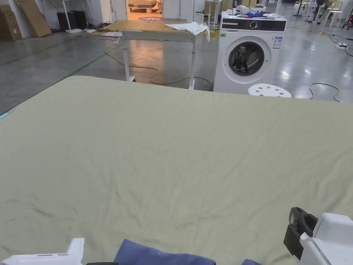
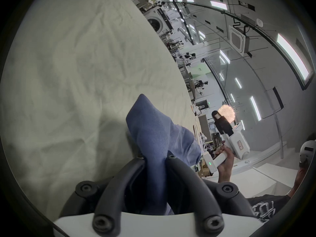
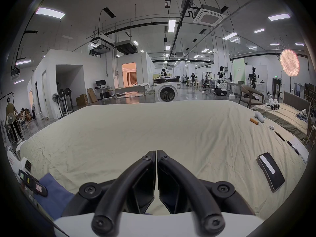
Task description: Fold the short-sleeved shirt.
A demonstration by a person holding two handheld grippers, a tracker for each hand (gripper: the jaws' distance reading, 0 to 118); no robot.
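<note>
Head view: in front of you lies the wide bed sheet, and the blue shirt shows at about 6 o'clock, at the near edge, as a bunched mound, not spread. Your left gripper shows at 7 o'clock, just beside the shirt, and your right gripper at 4 o'clock, a little apart from the cloth; from this view you cannot tell how the jaws stand. Left gripper view: your left gripper is closed on the shirt, both jaws press a fold of it, and the cloth rises from the jaws toward 12 o'clock in a peaked bundle over the sheet. Its long axis you cannot read, because the cloth is crumpled. At 3 o'clock the right gripper is held up in your hand, away from the cloth. Right gripper view: your right gripper is closed and holds nothing, the two jaws meet over the sheet. The shirt lies at 8 o'clock from it, beside the left gripper. So the left hand is on the shirt already, and I judge the right gripper must open and travel to its left to take a second edge before you can spread the shirt flat for folding. A phone lies at 3 o'clock, well apart.
</note>
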